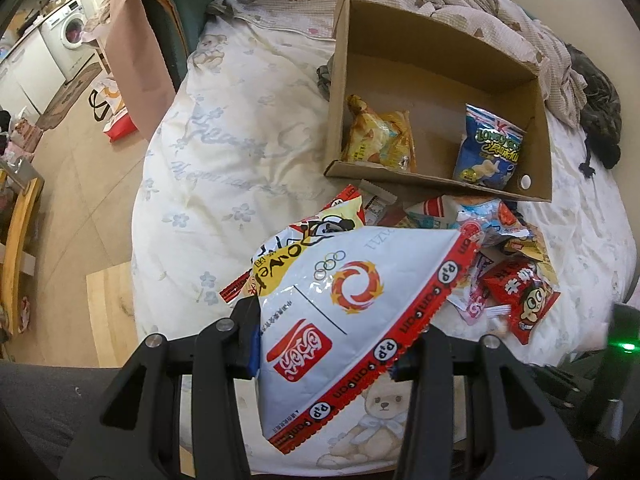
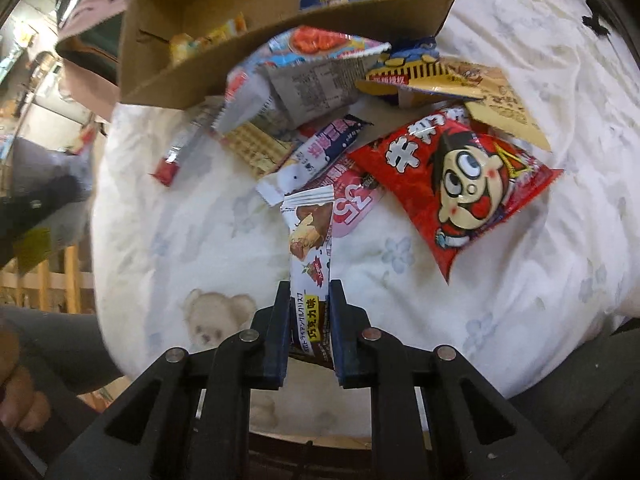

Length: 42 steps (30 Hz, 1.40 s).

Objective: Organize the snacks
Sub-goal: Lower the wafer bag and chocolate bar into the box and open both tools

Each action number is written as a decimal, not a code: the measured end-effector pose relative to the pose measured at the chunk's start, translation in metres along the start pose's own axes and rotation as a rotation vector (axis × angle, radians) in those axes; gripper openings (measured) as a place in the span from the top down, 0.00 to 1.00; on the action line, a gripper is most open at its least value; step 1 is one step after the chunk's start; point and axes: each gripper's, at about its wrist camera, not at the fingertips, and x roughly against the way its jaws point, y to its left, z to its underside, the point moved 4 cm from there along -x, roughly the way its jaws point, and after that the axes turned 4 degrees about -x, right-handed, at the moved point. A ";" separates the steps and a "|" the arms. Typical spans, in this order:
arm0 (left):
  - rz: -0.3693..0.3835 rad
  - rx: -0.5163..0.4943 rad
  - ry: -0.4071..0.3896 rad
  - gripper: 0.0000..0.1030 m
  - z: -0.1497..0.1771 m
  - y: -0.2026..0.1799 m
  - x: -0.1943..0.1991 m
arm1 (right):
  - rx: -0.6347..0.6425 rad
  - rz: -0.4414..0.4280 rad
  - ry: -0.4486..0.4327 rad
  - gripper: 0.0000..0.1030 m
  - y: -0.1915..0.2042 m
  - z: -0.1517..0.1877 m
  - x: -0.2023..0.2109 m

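Left gripper (image 1: 326, 336) is clamped on a big white bag (image 1: 352, 300) with "panpan" on its red edge, right gripper (image 2: 309, 320) pinches a chocolate wafer bar (image 2: 312, 256), further out the snack pile (image 2: 360, 120) on the bedsheet (image 2: 520, 280), then the cardboard box (image 1: 536, 176) holding a blue "Lonely God" bag (image 1: 488, 148)

The right tool (image 2: 309, 332) pinches a slim chocolate snack bar (image 2: 311, 248) above the bed (image 2: 500, 280). Ahead lies a heap of snacks, a red cartoon-face packet (image 2: 468, 184) among them, just beside a cardboard box (image 2: 248, 60) with packets inside.
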 end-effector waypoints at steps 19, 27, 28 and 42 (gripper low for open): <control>-0.021 0.010 -0.018 0.61 0.000 0.004 -0.001 | 0.064 -0.205 -0.354 0.82 0.000 -0.067 0.109; -0.043 0.033 -0.056 0.61 -0.005 0.010 0.002 | 0.079 -0.217 -0.430 0.82 -0.008 -0.102 0.125; -0.049 0.037 -0.063 0.61 -0.006 0.011 0.003 | 0.071 -0.224 -0.431 0.82 -0.010 -0.106 0.125; -0.038 -0.017 -0.199 0.61 -0.069 -0.005 0.031 | 0.110 -0.232 -0.458 0.82 0.002 -0.163 0.122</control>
